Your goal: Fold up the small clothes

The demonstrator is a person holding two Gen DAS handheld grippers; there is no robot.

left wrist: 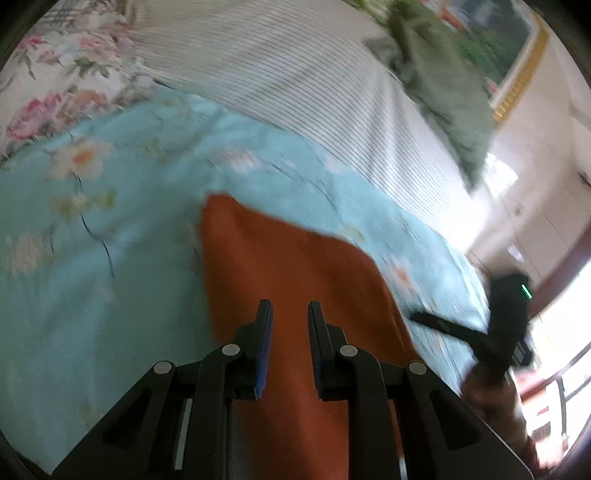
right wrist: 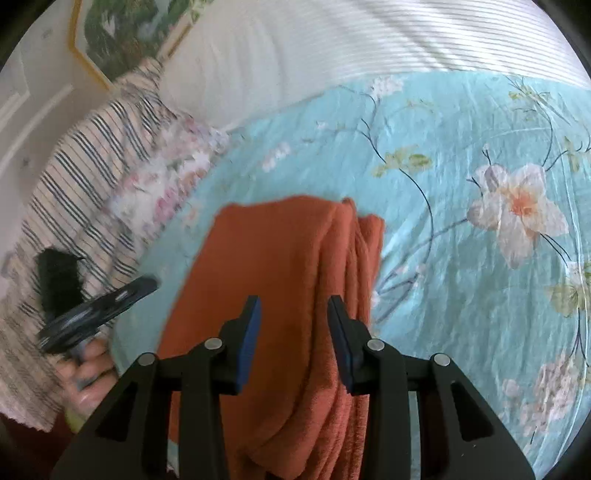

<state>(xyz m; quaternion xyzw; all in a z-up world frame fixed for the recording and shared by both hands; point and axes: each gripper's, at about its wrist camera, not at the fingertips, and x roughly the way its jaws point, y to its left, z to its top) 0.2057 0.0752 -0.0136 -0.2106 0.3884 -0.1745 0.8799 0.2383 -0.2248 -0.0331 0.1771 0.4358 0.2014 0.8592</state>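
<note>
A rust-orange cloth [left wrist: 288,251] lies folded on a turquoise flowered sheet [left wrist: 110,258]. In the right wrist view the orange cloth [right wrist: 269,251] shows stacked layers along its right edge. My left gripper [left wrist: 290,306] hovers over the cloth's near part, its blue pads a narrow gap apart, with only the cloth beneath showing through. My right gripper [right wrist: 293,302] stands open above the same cloth, nothing between its pads. Each gripper also shows in the other's view: the right gripper [left wrist: 443,326] at the sheet's right edge, and the left gripper [right wrist: 110,299] held by a hand [right wrist: 88,365].
White finely striped bedding [left wrist: 295,74] lies beyond the sheet, with a crumpled green garment [left wrist: 443,92] on it. A pink flowered fabric [left wrist: 55,74] and a black-striped cloth [right wrist: 85,177] lie to the side. A framed picture [right wrist: 122,33] hangs on the wall.
</note>
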